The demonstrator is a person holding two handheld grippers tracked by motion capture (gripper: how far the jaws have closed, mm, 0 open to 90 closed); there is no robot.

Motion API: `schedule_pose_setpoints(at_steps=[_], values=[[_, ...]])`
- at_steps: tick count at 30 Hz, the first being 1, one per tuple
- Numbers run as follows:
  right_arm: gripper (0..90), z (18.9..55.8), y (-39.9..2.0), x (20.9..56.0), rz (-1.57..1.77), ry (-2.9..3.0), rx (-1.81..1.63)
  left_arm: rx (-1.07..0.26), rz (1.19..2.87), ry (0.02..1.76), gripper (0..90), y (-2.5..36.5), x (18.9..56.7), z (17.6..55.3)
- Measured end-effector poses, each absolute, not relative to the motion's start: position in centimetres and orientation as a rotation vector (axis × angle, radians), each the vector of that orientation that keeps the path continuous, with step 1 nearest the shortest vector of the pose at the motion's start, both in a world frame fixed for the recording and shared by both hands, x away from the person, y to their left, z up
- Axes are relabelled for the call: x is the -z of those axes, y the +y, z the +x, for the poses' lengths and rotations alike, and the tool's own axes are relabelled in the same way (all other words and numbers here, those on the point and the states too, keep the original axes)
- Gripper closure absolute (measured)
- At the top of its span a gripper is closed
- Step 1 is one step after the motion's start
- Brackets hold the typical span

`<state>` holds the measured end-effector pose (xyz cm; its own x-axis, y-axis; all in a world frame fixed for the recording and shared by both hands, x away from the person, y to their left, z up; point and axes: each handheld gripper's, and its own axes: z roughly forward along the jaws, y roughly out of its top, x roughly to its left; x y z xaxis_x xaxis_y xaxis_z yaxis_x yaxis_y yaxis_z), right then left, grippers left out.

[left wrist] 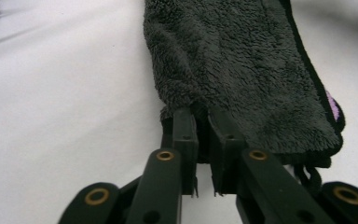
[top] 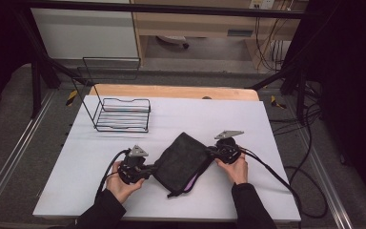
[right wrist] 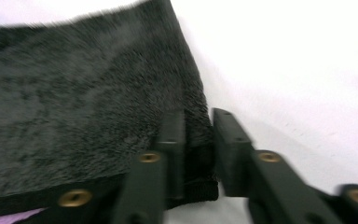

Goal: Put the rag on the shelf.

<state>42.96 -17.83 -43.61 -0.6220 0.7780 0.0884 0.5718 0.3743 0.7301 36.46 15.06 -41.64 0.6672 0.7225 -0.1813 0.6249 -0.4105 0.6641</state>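
Black fleece cloth (top: 181, 160), between left tongs (top: 148, 168), right tongs (top: 211, 152)

The wire rack (top: 123, 114) stands near the far left corner of the tabletop (top: 228, 119) and blocks passage there. The dark towel (top: 181, 160) lies across the middle of the near half, stretched between the left hand-held gripper (top: 148, 168) and the right hand-held gripper (top: 211, 152). The far right quarter lies open up to the far edge. Open strips run along the left edge, the right edge and the near edge beside the forearms.
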Motion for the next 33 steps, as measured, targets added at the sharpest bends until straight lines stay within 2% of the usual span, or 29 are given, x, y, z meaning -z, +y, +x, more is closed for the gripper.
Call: schedule_pose_setpoints(at_steps=[1,2,3,4,6,9,13,16,17,18,21,28,33], values=[[68.0,43.0,-17.8,43.6,1.195,2.367,-1.093,-0.174,2.153,1.034,79.1,15.2,41.6,36.6],[61.9,42.7,-17.9,43.4,1.190,2.353,-1.108,-0.186,2.153,1.035,76.3,15.4,41.4,36.7],[51.6,41.8,-18.0,42.8,1.181,2.320,-1.149,-0.204,2.158,1.026,68.1,15.7,41.3,36.8],[47.5,41.4,-18.1,42.5,1.184,2.309,-1.155,-0.209,2.160,1.025,64.2,15.8,41.1,37.0],[44.1,40.4,-18.0,42.2,1.189,2.294,-1.176,-0.232,2.153,1.022,59.0,16.2,40.8,37.6],[39.5,39.2,-17.8,42.1,1.201,2.296,-1.190,-0.247,2.157,1.013,56.3,16.3,40.8,39.0],[35.3,37.1,-17.2,42.3,1.206,2.308,-1.228,-0.191,2.201,1.004,53.9,16.0,41.9,40.5],[33.3,36.0,-16.8,42.9,1.206,2.330,-1.219,-0.158,2.228,0.994,56.8,15.7,42.8,40.9],[33.6,35.4,-16.4,43.5,1.206,2.354,-1.205,-0.136,2.226,0.982,63.6,15.7,43.1,40.9],[33.6,35.4,-16.4,43.5,1.206,2.354,-1.205,-0.123,2.230,0.971,66.6,15.7,43.1,40.8],[35.3,35.1,-15.9,44.2,1.231,2.365,-1.193,-0.109,2.271,0.927,67.7,15.6,43.4,40.6],[37.6,34.6,-14.8,44.9,1.298,2.346,-1.256,-0.078,2.277,0.933,81.3,15.6,43.4,40.3],[39.3,34.1,-13.7,45.1,1.271,2.377,-1.236,-0.097,2.271,0.963,84.3,15.5,42.9,39.7]])
